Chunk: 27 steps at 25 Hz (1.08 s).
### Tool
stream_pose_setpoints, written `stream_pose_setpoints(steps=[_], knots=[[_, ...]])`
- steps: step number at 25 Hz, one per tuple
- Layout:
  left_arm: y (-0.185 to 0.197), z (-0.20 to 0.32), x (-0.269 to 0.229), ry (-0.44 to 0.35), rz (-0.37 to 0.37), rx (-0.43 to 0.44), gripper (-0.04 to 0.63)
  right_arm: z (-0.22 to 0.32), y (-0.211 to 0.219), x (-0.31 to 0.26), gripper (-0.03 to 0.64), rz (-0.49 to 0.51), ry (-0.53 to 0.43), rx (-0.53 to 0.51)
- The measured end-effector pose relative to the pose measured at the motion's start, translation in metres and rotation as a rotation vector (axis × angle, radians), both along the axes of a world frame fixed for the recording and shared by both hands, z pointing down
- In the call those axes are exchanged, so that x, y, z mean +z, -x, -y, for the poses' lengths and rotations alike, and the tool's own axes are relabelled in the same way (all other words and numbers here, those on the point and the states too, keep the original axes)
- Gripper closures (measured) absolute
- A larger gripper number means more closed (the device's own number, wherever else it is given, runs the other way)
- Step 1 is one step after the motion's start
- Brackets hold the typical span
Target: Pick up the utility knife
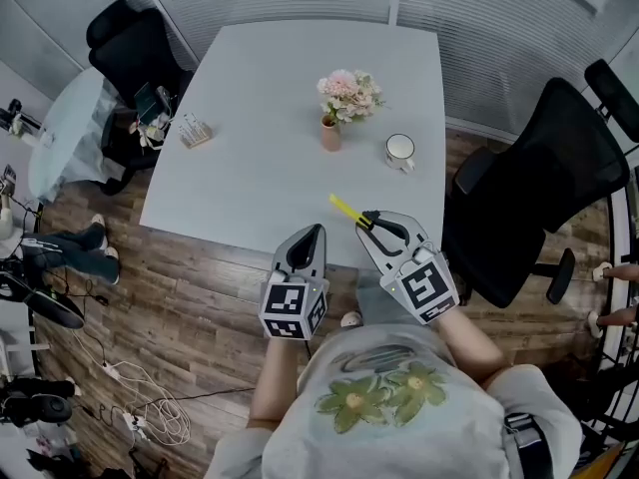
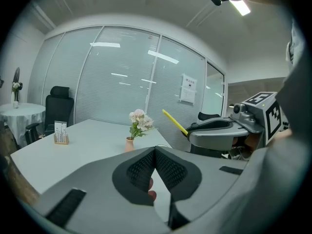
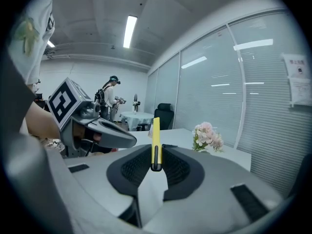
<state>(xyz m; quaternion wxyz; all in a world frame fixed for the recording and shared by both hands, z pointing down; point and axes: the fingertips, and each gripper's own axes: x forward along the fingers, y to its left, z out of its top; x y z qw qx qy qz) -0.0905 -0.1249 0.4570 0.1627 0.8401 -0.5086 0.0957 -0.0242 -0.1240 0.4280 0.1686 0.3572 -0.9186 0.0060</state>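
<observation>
Yellow plastic makes up the utility knife (image 1: 348,210). The right tongs (image 1: 372,224) pinch one end of it, so it sticks out in the air over the near edge of the white table (image 1: 250,178). It looks light, stiff and smooth, so I think it could slip or swing. A hold nearer its middle may be safer. The left tongs (image 2: 155,152) are pressed together with nothing in them. Pink flowers (image 1: 347,93), a cup (image 1: 400,150) and a small card stand (image 1: 195,131) sit on the table. A brown wood floor (image 1: 200,287) and black chairs (image 1: 539,188) are around it.
</observation>
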Motion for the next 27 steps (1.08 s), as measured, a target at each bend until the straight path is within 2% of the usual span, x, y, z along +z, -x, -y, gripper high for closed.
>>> stream_pose_setpoints(steps=[12,27], knots=[[0.005,-0.006,-0.009,-0.024,0.006,0.01,0.594,-0.01,0.002,-0.013,0.548,0.034,-0.028,0.012],[0.027,-0.019,-0.006,-0.014,0.014,-0.016,0.594,-0.018,0.012,-0.009,0.548,0.024,-0.02,0.012]])
